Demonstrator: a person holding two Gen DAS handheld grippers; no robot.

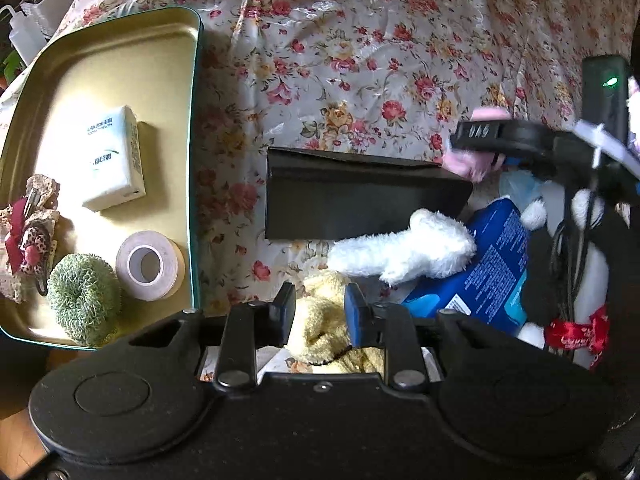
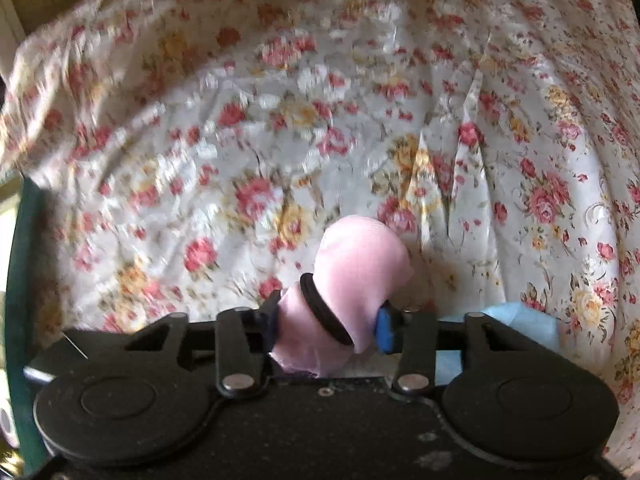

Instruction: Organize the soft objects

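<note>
- Beside the tin tray (image 1: 120, 40), the left claw (image 1: 318, 314) is clamped on a yellow plush toy (image 1: 320, 332); lift it straight, clear of the white plush (image 1: 400, 246).
- Over the flowered cloth (image 2: 240, 120), the right claw (image 2: 326, 326) pinches a pink cloth roll (image 2: 360, 260); squeeze gently so its black band (image 2: 320, 312) stays on.

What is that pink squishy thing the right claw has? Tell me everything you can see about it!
The pink bundle looks like soft, smooth cloth rolled up, with a black band looped around its middle. It is squeezed between the two pads of the right claw, its rounded end poking out ahead, above the flowery cloth. From the left wrist camera it shows as a pink blur behind the right claw, near the dark box.
</note>
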